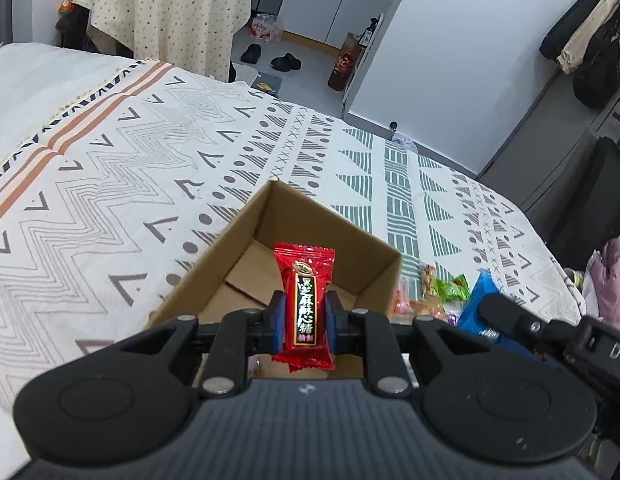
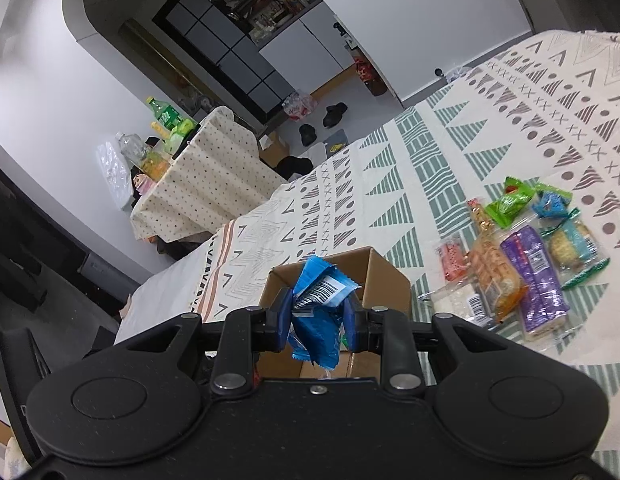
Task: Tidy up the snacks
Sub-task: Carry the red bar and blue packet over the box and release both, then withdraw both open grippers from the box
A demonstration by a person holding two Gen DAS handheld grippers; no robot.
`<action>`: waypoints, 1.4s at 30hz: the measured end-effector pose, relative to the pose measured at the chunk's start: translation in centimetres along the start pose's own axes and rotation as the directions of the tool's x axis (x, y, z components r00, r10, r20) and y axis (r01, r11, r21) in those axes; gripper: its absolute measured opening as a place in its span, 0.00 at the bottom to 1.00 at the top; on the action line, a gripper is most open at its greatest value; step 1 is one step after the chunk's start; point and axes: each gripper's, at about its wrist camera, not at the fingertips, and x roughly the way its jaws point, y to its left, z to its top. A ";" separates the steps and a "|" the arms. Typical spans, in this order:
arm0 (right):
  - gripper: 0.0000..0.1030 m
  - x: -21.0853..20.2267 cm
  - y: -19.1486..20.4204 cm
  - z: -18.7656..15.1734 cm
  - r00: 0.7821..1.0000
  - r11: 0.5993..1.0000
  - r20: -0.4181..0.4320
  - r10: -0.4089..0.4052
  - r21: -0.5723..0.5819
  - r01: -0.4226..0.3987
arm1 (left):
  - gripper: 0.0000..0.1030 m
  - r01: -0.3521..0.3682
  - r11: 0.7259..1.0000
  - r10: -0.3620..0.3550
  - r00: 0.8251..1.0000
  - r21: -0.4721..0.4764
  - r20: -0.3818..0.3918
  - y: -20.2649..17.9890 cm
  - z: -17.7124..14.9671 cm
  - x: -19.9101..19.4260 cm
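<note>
Spreading across both views is a bed point(image 1: 109, 168) under a patterned cloth, carrying an open cardboard box point(image 1: 229, 236) and a loose pile of snacks. From the left wrist, the left hand-held gripper point(image 1: 305, 316) is pinching a red candy point(image 1: 305, 304) between its blue pads, hovering over the box mouth; the wrapper is showing gold Chinese characters (too stylised to read with confidence). From the right wrist, the right hand-held gripper point(image 2: 318, 316) is clamping a crumpled blue packet point(image 2: 316, 312), its barcode facing up, above the same box, while the remaining snacks point(image 2: 522, 264) are lying just beside it. Both grippers are crowding one small opening, so they could collide, or a slippery wrapper could slide out and miss the box.
</note>
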 end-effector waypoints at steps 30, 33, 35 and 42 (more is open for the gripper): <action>0.74 1.0 -0.2 -0.2 0.999 0.999 -0.009 -0.039 -0.003 0.039 | 0.79 -0.062 0.997 0.061 0.997 -0.042 -0.037 2.7 0.2 1.8; 0.81 -1.0 -0.9 0.0 0.998 0.997 0.012 -0.067 -0.029 0.067 | 0.80 -0.054 0.998 0.053 0.998 -0.024 -0.042 1.8 -0.6 1.2; 0.87 -2.2 -1.4 0.2 0.997 0.997 0.027 -0.070 -0.042 0.071 | 0.81 -0.049 0.999 0.048 0.998 -0.015 -0.045 1.0 -1.1 0.8; 1.00 -6.0 -2.9 0.7 0.994 0.989 0.054 -0.098 -0.105 0.103 | 0.87 -0.066 0.998 0.066 0.995 0.007 -0.077 -1.9 -2.7 -0.4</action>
